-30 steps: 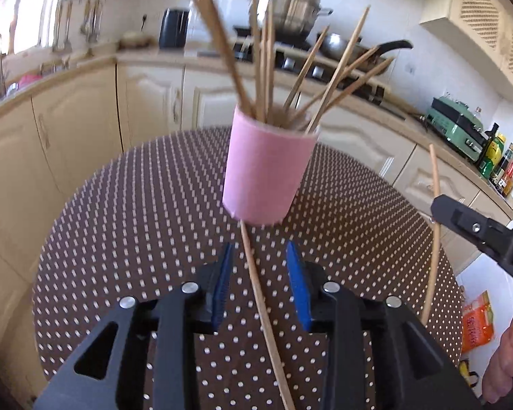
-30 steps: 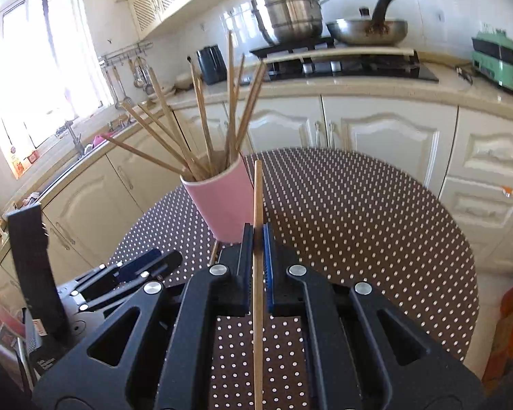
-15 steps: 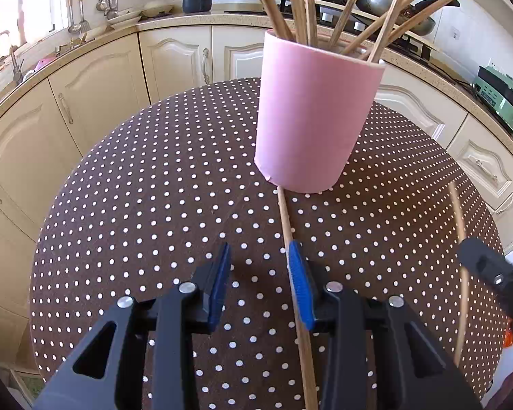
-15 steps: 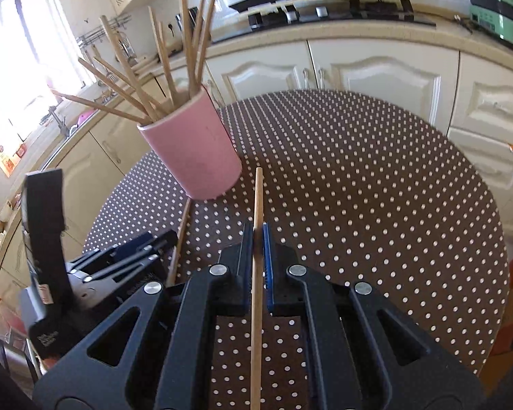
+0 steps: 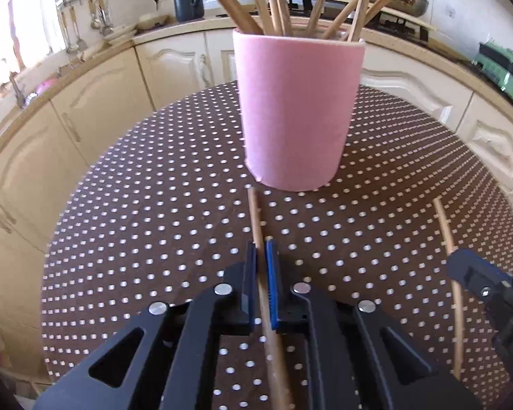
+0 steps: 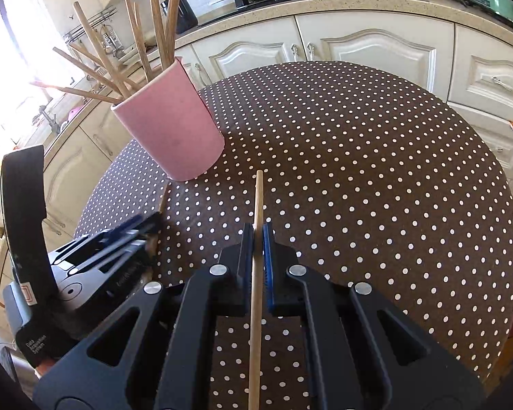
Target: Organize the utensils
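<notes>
The task's things are thin wooden chopsticks, and each judges as light, stiff along its length, smooth and prone to pivot or slide when pinched at one point only. The left chopstick (image 5: 256, 218) lies on the tabletop (image 5: 147, 239), its far tip just short of the base of the pink holder (image 5: 296, 112), its shaft running back between the blue pads of the left gripper (image 5: 260, 249). These fingers are clenched on the shaft. The right chopstick (image 6: 258, 198) points forward across the middle of the tabletop, well clear of its far edge, and the right gripper (image 6: 255, 232) grasps it with fingers closed tight against both sides; whether its tip rests on the cloth cannot be told. In both grips a short length projects ahead and a longer length trails behind the pads, so the trailing end is likely to swing when a wrist turns. A hold nearer mid-shaft would reduce that swing. The holder stands upright near the tabletop's far left edge in the right wrist view and already carries a splayed bundle of chopsticks (image 5: 277, 3). It judges as light and easily tipped, so insertion calls for a steep, gentle entry between the standing sticks.
</notes>
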A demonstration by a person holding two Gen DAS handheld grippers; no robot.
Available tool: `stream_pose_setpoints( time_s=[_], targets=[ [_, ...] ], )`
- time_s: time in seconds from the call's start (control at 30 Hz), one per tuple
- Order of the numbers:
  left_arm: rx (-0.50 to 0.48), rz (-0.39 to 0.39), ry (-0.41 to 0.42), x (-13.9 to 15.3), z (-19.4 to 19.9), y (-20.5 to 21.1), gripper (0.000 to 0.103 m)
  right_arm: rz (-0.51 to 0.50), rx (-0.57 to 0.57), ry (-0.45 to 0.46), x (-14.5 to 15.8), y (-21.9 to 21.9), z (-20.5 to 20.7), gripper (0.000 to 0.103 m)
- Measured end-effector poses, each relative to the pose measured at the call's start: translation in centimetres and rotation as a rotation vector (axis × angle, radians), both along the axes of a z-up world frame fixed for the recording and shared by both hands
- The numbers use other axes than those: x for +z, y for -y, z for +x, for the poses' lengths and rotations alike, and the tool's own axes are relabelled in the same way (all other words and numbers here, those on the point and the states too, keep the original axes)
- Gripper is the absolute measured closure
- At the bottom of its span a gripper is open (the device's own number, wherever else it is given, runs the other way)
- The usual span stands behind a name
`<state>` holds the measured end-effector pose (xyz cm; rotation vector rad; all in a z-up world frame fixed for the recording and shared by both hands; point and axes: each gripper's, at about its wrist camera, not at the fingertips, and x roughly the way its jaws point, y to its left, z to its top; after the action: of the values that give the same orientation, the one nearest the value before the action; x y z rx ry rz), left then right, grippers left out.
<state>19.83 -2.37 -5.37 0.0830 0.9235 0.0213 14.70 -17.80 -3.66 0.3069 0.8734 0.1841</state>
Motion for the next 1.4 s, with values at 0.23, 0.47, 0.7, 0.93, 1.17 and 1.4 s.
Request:
stream_pose_setpoints(
  time_s=[0.23,0.47,0.7,0.93,1.17,1.4],
  targets=[
    [0.015,-0.048,0.008,0.2,-0.7,-0.4,0.097,0.008,-0.001,0.022,0.8,0.5,-0.4,0.097],
    [0.002,-0.099,0.123,2.6,-2.1,-2.0,0.097,-0.003,0.016,0.091,3.2,1.0,-0.5,0.097],
    [0.005,-0.110,0.112,2.4,-2.8,-3.0,0.097,-0.062,0.042,0.039,1.7,-0.2,0.4,0.096],
    [0.001,-0.137,0.067,1.4,-2.5,-3.9,0.097,-0.106,0.061,-0.033,-0.8,-1.4,1.6,0.084],
    [-0.010,-0.168,0.036,0.5,-1.8,-4.4,0.097,-0.273,0.095,0.003,-1.0,-4.3,1.4,0.078],
    [-0.010,-0.203,0.001,-0.4,-1.2,-4.9,0.097,-0.255,0.085,0.008,-1.3,-4.2,1.3,0.095]
  ],
)
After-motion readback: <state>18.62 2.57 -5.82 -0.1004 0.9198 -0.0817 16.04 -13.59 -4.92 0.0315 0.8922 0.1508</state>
